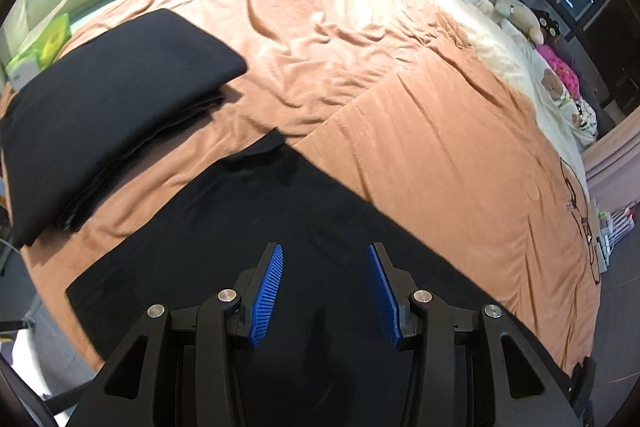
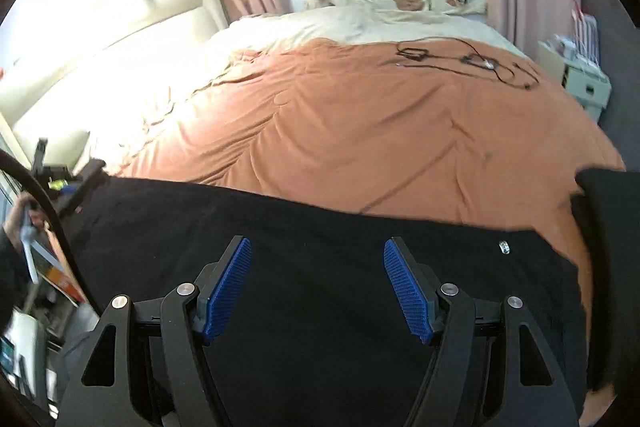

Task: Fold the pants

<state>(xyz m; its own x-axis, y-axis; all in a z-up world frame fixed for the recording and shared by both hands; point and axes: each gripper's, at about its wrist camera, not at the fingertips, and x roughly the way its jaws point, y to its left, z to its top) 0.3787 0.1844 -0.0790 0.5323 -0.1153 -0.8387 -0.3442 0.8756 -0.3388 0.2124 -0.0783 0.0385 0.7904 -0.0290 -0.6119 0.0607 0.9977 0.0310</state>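
Both tongs spread, nothing pinched: left gripper [image 1: 326,291], right gripper [image 2: 318,287]. Black pants [image 2: 320,227] flat beneath them; I judge them soft, light, limp. I'd pinch edge.

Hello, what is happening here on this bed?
A person holds two grippers over black pants spread flat on an orange bedspread. The left gripper and the right gripper are both open, gripping nothing. A folded pile of black garments lies beside the pants.
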